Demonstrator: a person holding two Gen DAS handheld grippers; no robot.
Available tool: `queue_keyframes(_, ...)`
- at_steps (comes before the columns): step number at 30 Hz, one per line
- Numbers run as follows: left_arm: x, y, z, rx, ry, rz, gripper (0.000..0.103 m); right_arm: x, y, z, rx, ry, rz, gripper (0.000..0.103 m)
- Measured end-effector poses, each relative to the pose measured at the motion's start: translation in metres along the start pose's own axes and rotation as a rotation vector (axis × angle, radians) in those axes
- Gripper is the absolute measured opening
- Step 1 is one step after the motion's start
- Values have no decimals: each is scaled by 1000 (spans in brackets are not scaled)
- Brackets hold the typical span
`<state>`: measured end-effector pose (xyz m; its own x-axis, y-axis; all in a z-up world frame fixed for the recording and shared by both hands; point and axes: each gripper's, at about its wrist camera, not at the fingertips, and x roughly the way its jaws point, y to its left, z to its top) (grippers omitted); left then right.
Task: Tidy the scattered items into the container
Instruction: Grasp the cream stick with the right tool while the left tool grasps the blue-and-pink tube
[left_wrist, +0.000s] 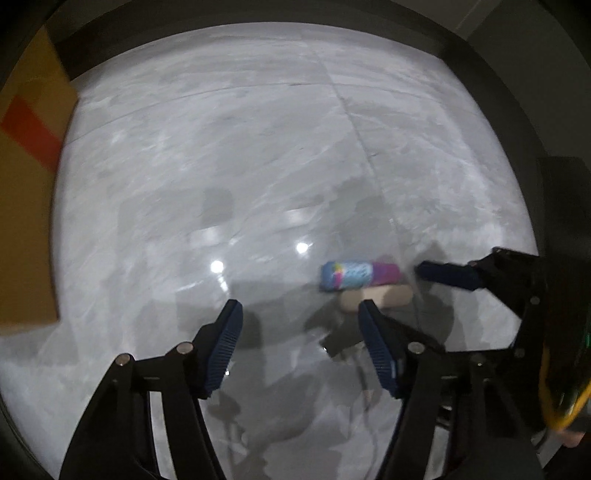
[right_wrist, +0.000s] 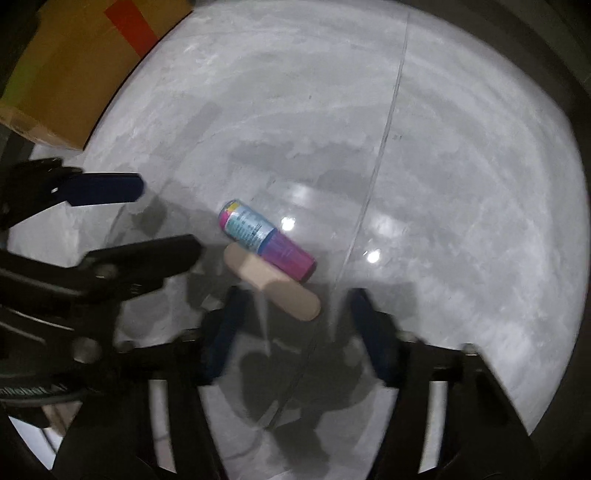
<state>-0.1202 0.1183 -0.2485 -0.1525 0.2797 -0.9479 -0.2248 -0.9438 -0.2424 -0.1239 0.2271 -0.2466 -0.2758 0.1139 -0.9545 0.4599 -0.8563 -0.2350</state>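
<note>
Both the left gripper (left_wrist: 299, 314) and right gripper (right_wrist: 295, 306) are held spread, nothing grasped. 2 items, a blue-pink printed cylindrical can (right_wrist: 266, 240) touching a beige rounded wooden block (right_wrist: 273, 286), lie on the grey polished floor (right_wrist: 443, 184), with the brown cardboard box (right_wrist: 81, 74) well apart at 10 o'clock. A roll-away is judged likely if the can is nudged; open floor is seen all round.

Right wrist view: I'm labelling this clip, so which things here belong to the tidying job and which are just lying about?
Job:
colourful can, lying on its side
beige block, touching the can
cardboard box
left tool, right tool, both open

Lying about:
grey floor only
</note>
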Motion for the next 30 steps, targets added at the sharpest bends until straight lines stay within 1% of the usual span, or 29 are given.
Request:
queue_keyframes(2, 3, -5, 4, 18, 0, -18, 64, -2, 2, -2, -25, -12, -24, 20)
queue_keyframes(3, 5, -7, 6, 28, 0, -27, 64, -2, 1, -4, -29, -13, -16, 16)
queue_keyframes(5, 9, -12, 10, 46, -1, -45, 64, -4, -3, -8, -28, -11, 18, 15)
queue_keyframes(7, 12, -15, 15, 54, -2, -55, 64, -6, -6, -14, -30, -4, 27, 15)
queue_keyframes(9, 14, -14, 24, 13, -7, -69, 64, -8, -12, -19, -16, 0, 30, 14)
queue_keyframes(11, 17, -14, 33, -15, -23, -78, 64, -10, -25, -24, 32, 0, 44, 14)
queue_keyframes(14, 19, -19, 54, -46, -63, -80, 64, -15, -46, -28, 103, -6, 55, 14)
queue_keyframes(16, 22, -27, 81, -64, -86, -79, 64, -19, -61, -30, 139, -16, 57, 14)
queue_keyframes(18, 31, -37, 110, -82, -81, -75, 64, -23, -75, -32, 170, -27, 54, 14)
queue_keyframes(20, 46, -45, 137, -111, -29, 3, 64, -27, -88, -33, 199, -37, 48, 14)
queue_keyframes(23, 61, -49, 164, -199, 15, 73, 63, -34, -105, -33, 242, -58, 54, 14)
queue_keyframes(24, 65, -50, 173, -231, 28, 94, 56, -36, -109, -32, 245, -65, 54, 14)
queue_keyframes(25, 68, -53, 179, -242, 38, 114, 56, -37, -113, -31, 248, -66, 56, 14)
queue_keyframes(27, 71, -58, 188, -247, 54, 154, 55, -39, -118, -29, 252, -67, 51, 14)
queue_keyframes(30, 71, -66, 182, -210, 64, 148, 54, -43, -128, -26, 283, -85, 52, 14)
